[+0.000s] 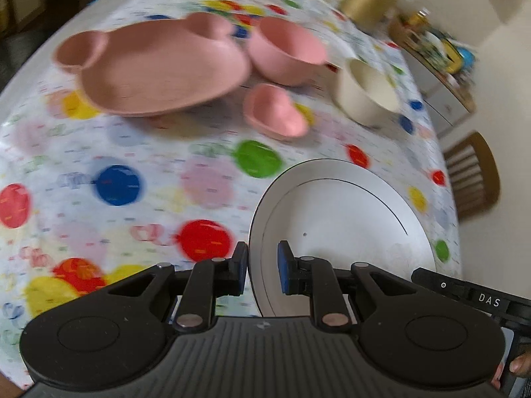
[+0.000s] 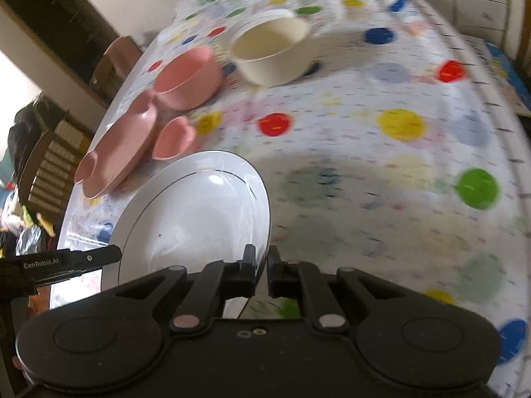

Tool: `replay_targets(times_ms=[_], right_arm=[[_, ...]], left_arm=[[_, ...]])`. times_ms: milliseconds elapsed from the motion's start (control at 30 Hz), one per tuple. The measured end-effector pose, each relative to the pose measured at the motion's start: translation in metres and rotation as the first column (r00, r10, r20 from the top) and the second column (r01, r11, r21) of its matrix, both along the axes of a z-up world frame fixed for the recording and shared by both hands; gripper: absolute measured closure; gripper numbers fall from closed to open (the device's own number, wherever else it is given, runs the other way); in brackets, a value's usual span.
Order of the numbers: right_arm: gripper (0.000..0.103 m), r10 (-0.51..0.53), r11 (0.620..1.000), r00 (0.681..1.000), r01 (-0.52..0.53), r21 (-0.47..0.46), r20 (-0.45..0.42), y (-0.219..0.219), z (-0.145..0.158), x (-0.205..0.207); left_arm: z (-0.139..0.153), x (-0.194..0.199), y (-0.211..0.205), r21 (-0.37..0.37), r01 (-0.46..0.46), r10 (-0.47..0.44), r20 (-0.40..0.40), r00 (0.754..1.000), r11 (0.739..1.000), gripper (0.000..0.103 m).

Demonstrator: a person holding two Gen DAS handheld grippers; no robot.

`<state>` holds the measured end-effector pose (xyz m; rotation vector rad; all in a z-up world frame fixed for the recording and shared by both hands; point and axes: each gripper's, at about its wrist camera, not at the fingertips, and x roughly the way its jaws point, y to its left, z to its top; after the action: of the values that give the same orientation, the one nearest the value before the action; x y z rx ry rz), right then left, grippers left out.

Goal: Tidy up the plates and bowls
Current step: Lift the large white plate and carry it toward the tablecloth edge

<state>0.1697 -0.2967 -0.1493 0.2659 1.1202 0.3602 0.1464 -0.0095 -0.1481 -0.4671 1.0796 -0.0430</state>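
Left gripper [image 1: 262,270] pinches the white plate's [image 1: 341,219] rim between its fingers; pink bear-eared plate [image 1: 159,66] lies well beyond the fingertips

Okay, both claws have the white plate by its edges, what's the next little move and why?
Probably carry the white plate forward toward the pink bear-shaped plate, keeping it level. The left claw and right claw each pinch an opposite rim, so the plate hangs between them. The heart-shaped pink dish lies in the path, so pass above it.
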Motion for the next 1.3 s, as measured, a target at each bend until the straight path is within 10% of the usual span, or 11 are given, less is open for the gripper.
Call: replay_targets(times_ms=[667,1300], right_arm=[[0.097,-0.203,0.979,0.979,0.204,-0.032,0.005,-0.105,-0.016,-0.031],[0.089,-0.222,0.969,0.975,0.22,-0.107,-0.007,-0.105,-0.023,-0.032]], left_arm=[[-0.012,0.013,-0.105,0.021,0.265,-0.265,-0.018,0.964,0.964,0.085],[-0.014,0.008,-0.111,0.06,0.252,-0.248,-0.057,0.967,0.966,0.085]])
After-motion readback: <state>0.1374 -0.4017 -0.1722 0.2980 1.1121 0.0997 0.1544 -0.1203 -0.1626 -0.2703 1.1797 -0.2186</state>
